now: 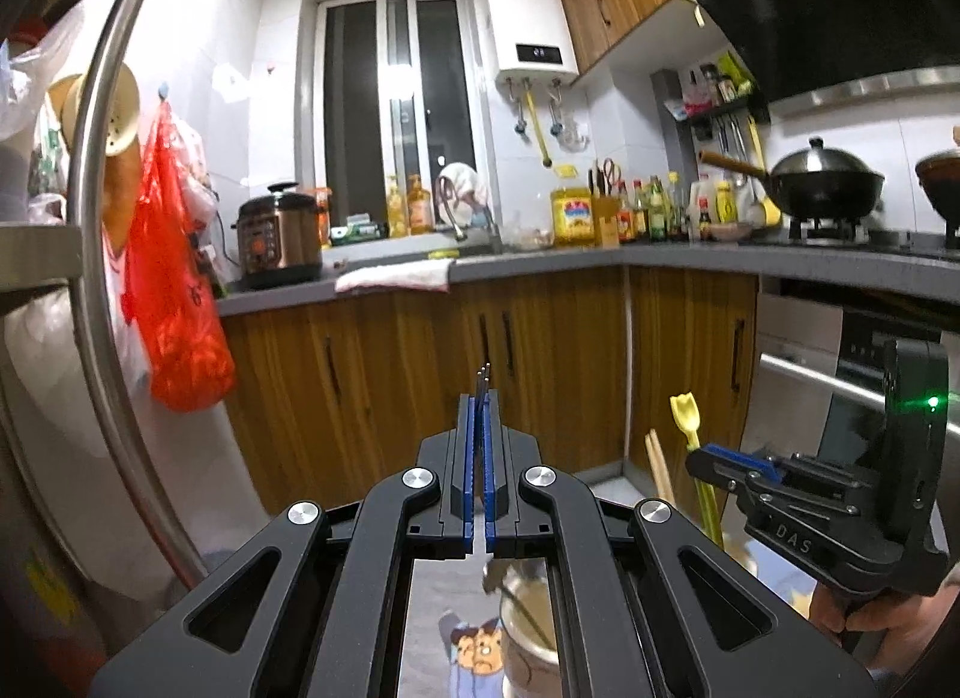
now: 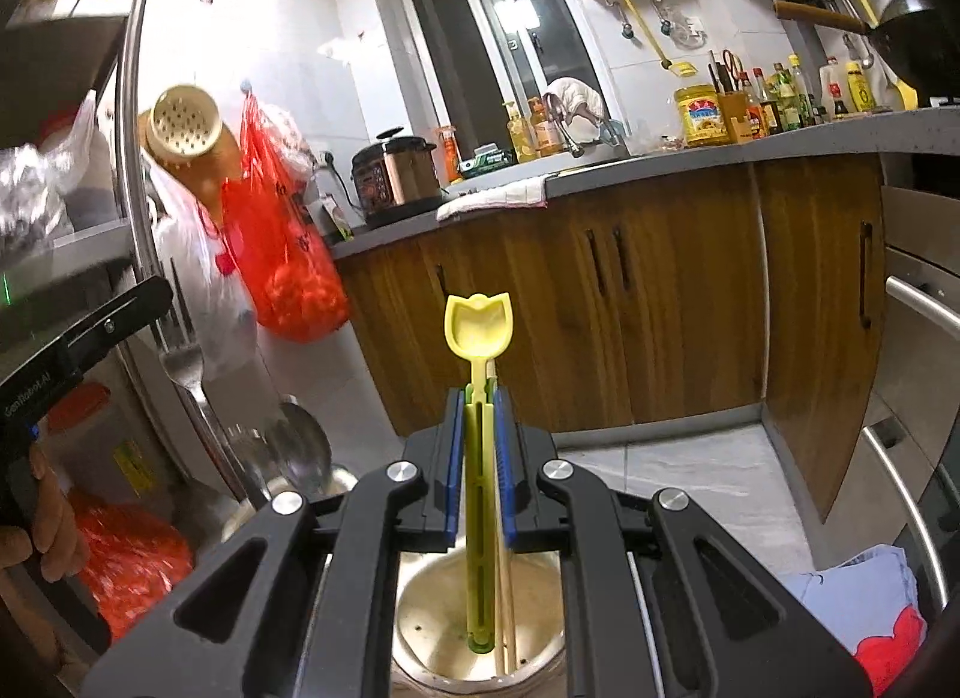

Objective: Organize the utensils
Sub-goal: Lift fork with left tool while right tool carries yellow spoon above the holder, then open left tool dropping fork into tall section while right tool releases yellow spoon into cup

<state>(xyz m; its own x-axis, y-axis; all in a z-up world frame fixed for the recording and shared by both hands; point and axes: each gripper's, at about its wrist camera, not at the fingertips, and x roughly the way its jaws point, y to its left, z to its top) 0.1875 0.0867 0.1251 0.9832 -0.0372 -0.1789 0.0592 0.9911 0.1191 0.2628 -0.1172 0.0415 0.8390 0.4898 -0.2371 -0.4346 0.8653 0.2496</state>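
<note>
The left gripper (image 1: pixel 480 398) has its blue pads pressed nearly together on a fork (image 2: pixel 186 365), whose tines poke up just past the pad tips in its own view; from the right wrist view the same fork stands upright with a metal spoon (image 2: pixel 303 443) just beside it, though whether the spoon is also clamped is hard to tell from that blurred edge. The right gripper (image 2: pixel 479 398) is closed on a yellow spoon (image 2: pixel 478 326) with a tulip-shaped bowl pointing up, and on what looks like a pair of wooden chopsticks (image 2: pixel 501 596) running alongside its handle. The lower ends of these reach down into a round utensil holder (image 2: pixel 420 614) directly beneath the jaws, pale inside with small drain holes. One hand (image 2: pixel 42 524) grips the left tool's handle at the picture's left edge. Further out, a curved steel rail (image 1: pixel 105 218) rises close on the left, with one red plastic bag (image 1: pixel 180 302) hanging behind it. Beyond stand wooden cabinets (image 1: pixel 420 374) under a grey counter (image 1: pixel 540 266), which carries one pressure cooker (image 1: pixel 279 236), one folded cloth (image 1: pixel 396 276), a row of bottles and one black wok (image 1: pixel 825 185) on the stove.
</note>
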